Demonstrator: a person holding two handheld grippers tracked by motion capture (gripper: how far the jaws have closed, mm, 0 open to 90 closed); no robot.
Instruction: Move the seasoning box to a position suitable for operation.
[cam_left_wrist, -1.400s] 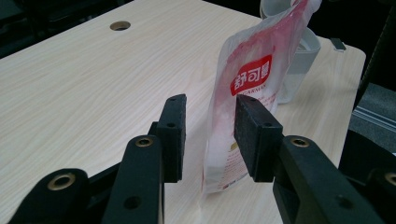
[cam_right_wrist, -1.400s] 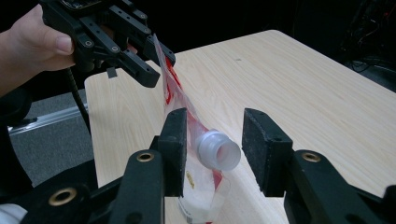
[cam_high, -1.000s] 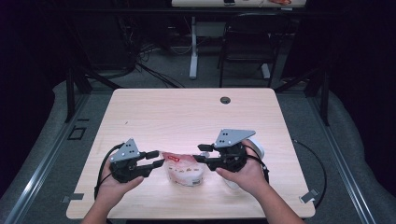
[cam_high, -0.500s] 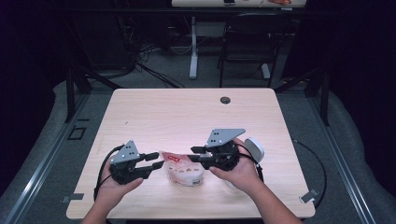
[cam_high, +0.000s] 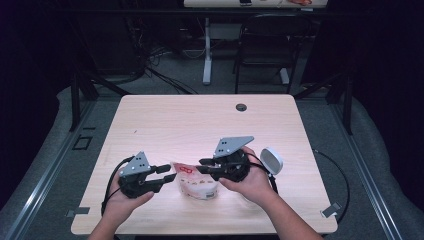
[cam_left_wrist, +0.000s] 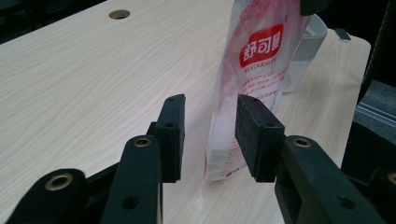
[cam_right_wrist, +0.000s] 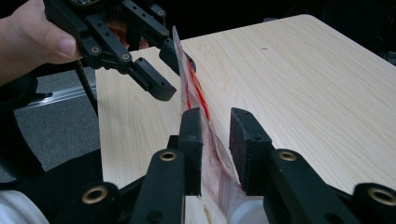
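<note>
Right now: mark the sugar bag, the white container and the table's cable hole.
sugar bag (cam_left_wrist: 261, 46), left gripper view, red label.
white container (cam_high: 271, 160), high view, lid face.
cable hole (cam_high: 241, 107), high view, centre.

- Sugar bag (cam_left_wrist: 261, 65): thin, glossy clear plastic film, printed red and white, creased.
- Table (cam_high: 200, 125): pale wood-grain top, smooth, matt.
- Left gripper (cam_left_wrist: 209, 135), right gripper (cam_right_wrist: 215, 149): matt black plastic, rough-faced pads (cam_left_wrist: 254, 135), brass-coloured screw inserts.
- White container (cam_left_wrist: 303, 51): translucent, smooth plastic.

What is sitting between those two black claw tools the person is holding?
A clear plastic pouch with a red label stands between the left gripper and the right gripper, as the high view shows. Each gripper's jaws straddle one edge of it.
</note>
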